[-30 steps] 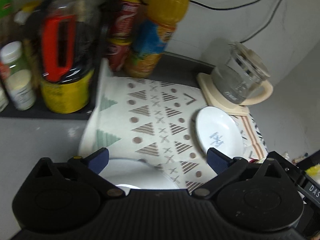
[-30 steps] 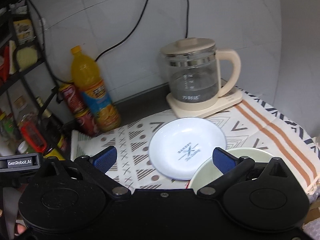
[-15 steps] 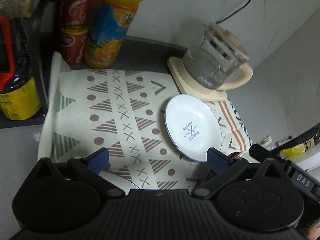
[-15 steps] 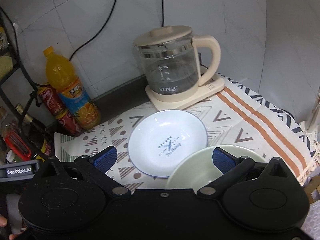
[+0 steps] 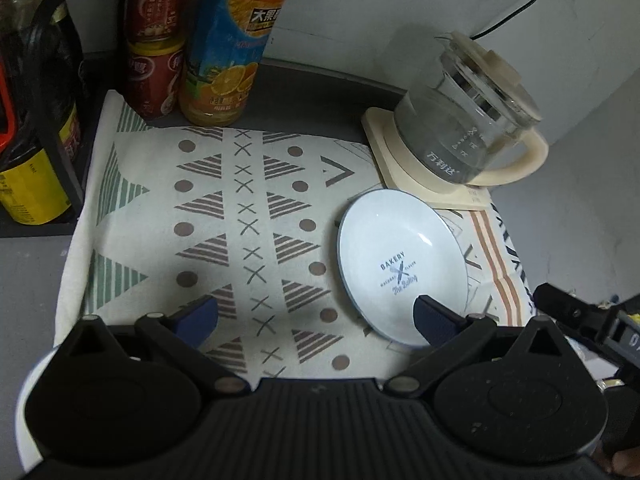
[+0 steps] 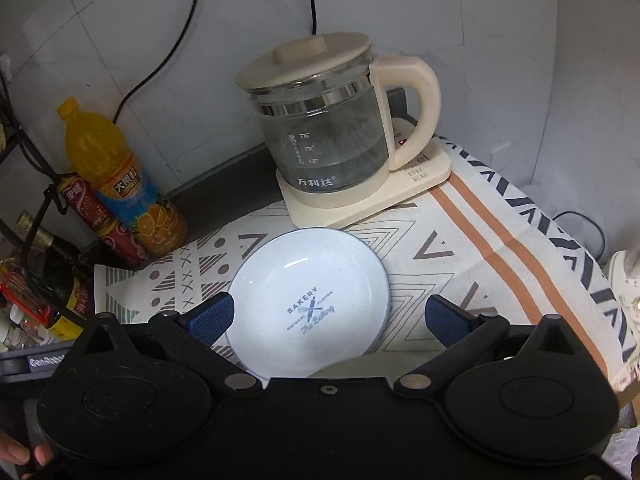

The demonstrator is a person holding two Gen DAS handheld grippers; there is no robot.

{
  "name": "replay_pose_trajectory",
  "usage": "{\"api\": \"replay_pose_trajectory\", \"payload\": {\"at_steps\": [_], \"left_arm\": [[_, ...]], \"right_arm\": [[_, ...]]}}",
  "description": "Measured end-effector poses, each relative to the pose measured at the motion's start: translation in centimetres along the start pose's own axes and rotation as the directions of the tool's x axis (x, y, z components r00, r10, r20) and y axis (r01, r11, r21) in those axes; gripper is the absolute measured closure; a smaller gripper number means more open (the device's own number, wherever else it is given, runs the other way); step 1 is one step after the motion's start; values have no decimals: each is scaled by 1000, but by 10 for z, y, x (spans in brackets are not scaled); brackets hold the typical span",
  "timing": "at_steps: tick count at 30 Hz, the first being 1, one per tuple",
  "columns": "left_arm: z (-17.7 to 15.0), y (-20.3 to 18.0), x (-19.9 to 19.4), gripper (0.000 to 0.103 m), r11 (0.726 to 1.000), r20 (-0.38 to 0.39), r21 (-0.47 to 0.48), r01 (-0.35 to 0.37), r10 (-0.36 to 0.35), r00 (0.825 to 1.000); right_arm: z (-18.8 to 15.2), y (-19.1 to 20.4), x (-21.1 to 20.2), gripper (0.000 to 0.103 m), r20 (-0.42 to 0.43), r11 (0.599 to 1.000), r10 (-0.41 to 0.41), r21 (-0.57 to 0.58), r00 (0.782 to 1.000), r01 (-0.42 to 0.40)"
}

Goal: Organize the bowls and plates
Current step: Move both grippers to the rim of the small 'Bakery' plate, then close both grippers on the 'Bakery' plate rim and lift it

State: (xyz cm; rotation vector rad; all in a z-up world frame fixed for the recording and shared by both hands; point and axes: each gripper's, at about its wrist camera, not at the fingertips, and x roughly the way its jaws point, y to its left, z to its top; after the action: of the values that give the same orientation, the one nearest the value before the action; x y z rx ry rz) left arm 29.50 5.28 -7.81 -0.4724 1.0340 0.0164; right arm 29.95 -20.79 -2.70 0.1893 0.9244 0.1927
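Observation:
A white plate with "BAKERY" print (image 5: 400, 264) lies on the patterned cloth (image 5: 224, 216) in front of the kettle; it also shows in the right wrist view (image 6: 308, 300). My left gripper (image 5: 316, 318) is open and empty, hovering left of the plate, its right fingertip over the plate's near rim. My right gripper (image 6: 328, 318) is open and empty, straddling the plate's near half from above. A pale green dish's rim (image 6: 344, 370) peeks out just under the right gripper body. A white dish's edge (image 5: 24, 408) shows at the lower left of the left wrist view.
A glass kettle on a cream base (image 6: 332, 140) stands behind the plate. An orange juice bottle (image 6: 120, 184), red cans (image 5: 154, 36) and dark bottles (image 5: 32, 140) on a rack crowd the back left. The wall is close behind and to the right.
Both grippers have moved forward and closer to the white plate. The green dish has slid mostly out of the right view; the white dish has slid under the left gripper body.

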Motion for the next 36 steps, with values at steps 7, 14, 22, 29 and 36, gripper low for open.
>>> {"api": "replay_pose_trajectory", "payload": {"at_steps": [7, 14, 22, 29, 36], "left_arm": [[0, -21, 23, 1, 999, 24, -15, -35, 35, 999], [-1, -38, 48, 3, 996, 22, -35, -80, 81, 996], [-5, -42, 74, 11, 987, -8, -109, -116, 116, 993], [-7, -33, 93, 48, 977, -68, -192, -86, 75, 995], [-7, -28, 106, 64, 971, -110, -225, -75, 51, 993]], "right_arm": [[18, -25, 32, 17, -90, 1000, 2, -4, 996, -3], [26, -43, 69, 24, -190, 1000, 31, 8, 981, -30], [34, -42, 101, 27, -288, 999, 50, -7, 956, -54], [31, -50, 129, 48, -387, 997, 78, 37, 919, -69], [28, -58, 148, 64, -456, 990, 122, 125, 881, -73]]}}
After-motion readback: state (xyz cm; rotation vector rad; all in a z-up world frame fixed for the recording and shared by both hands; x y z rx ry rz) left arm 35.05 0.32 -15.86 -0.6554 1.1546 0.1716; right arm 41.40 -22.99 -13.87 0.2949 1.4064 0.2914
